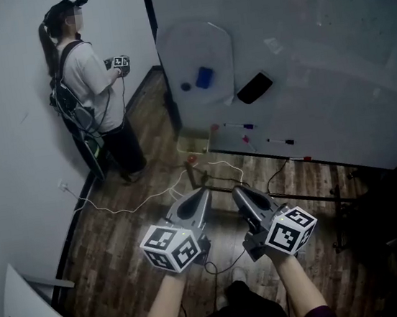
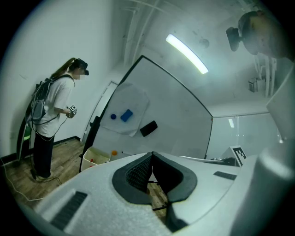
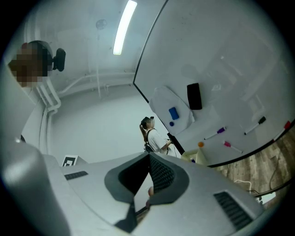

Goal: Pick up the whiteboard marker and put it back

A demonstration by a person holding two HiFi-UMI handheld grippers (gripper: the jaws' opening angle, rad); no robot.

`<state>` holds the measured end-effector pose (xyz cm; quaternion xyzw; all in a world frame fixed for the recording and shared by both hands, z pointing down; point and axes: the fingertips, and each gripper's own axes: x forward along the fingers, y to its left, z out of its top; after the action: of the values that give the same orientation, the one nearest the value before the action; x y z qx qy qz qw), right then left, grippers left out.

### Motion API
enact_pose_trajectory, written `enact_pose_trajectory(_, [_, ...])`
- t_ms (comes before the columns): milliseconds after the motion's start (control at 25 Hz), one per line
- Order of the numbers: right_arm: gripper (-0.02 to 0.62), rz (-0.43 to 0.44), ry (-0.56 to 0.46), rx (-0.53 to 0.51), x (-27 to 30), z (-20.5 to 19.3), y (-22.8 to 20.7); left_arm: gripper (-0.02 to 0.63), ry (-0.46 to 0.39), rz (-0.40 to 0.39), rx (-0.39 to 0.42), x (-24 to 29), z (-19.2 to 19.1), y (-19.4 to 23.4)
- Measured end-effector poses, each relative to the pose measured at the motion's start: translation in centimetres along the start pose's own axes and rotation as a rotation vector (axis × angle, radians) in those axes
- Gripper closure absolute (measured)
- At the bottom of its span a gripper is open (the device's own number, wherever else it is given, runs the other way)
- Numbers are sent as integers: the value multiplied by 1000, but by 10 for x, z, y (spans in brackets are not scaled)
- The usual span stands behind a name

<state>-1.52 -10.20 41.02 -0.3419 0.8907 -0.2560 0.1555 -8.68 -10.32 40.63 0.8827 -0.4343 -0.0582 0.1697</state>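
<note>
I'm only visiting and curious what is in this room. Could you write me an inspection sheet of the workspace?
Surface: whiteboard above a wooden floor.
Job's things: purple-capped marker and black-capped marker on the board's face, untouched.
Clutter: black eraser, blue magnet, open box at the board's foot.
Grippers: left claw and right claw both shut, holding nothing.
Cables: white cable trailing over the floor.
Surroundings: a person stands by the wall.

Standing person (image 1: 93,84), black board eraser (image 1: 254,87)
</note>
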Motion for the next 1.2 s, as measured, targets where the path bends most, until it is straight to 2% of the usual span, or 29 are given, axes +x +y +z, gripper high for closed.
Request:
enact_pose_trajectory(720, [592,71,55,61,43,25,-79,601,16,120,15,79,4,37])
enact_pose_trajectory(1200, [592,74,80,99,74,15,-97,601,55,158,26,99,-1,74])
